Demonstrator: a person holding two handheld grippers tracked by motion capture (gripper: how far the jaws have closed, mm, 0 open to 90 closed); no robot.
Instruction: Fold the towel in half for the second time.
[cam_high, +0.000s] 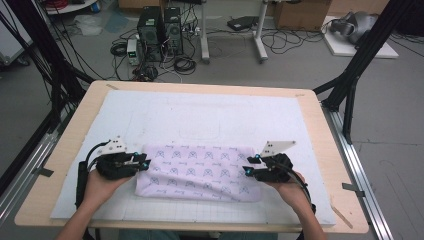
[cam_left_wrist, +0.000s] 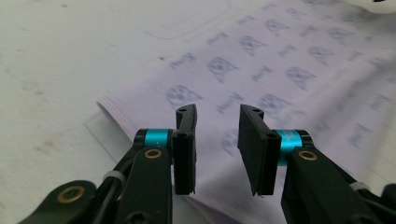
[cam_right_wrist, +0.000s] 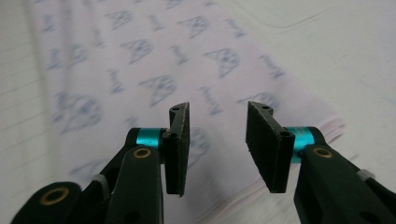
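Observation:
A folded pale lilac cloth (cam_high: 200, 172) with a printed pattern lies on the white mat (cam_high: 200, 112) near the table's front. My left gripper (cam_high: 145, 164) sits at the cloth's left end, held in a hand. In the left gripper view its jaws (cam_left_wrist: 217, 112) stand apart just above the cloth (cam_left_wrist: 280, 70), over its folded edge, with nothing pinched. My right gripper (cam_high: 248, 167) is at the cloth's right end. In the right gripper view it (cam_right_wrist: 218, 108) is open over the cloth (cam_right_wrist: 154, 70), close to the layered edge, pads not pressing on it.
The mat covers most of the wooden table (cam_high: 320, 130). Black frame struts (cam_high: 350, 85) rise at both sides of the table. Computer towers (cam_high: 160, 32) and cables stand on the floor behind it.

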